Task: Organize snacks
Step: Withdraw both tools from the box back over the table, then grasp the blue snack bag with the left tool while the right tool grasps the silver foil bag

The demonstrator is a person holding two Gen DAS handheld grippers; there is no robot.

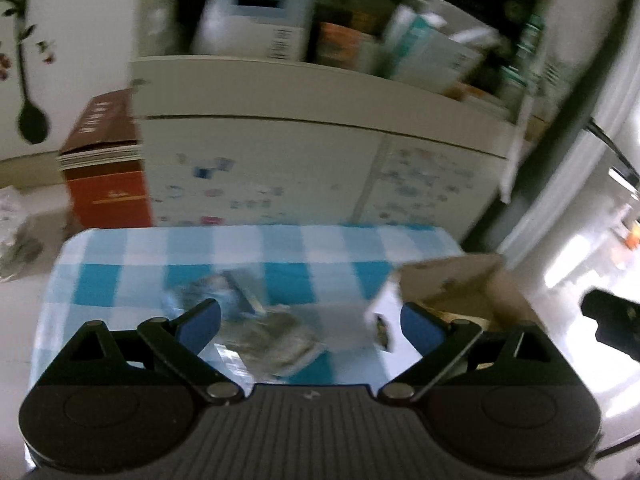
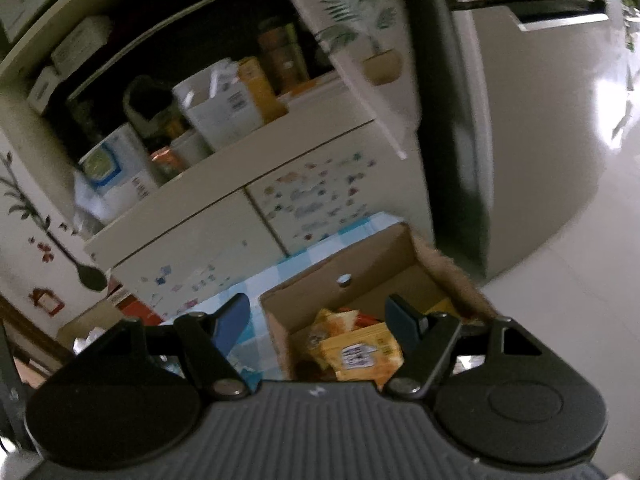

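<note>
Sorting snacks into cardboard box [image 2: 352,280], mid-task by the look of it. Left gripper [image 1: 310,316] wide open, empty, above blurry snack packets [image 1: 272,332] on checked tablecloth [image 1: 304,248], lower centre of frame. Right gripper [image 2: 316,320] also spread, empty, over box w/ orange packets [image 2: 360,348] already inside. Next, prob: left drops onto a packet, closes, carries to box at right of frame.

Cardboard box [image 2: 352,280] top open (flaps upright); cabinet [image 1: 320,160] blocks behind.
</note>
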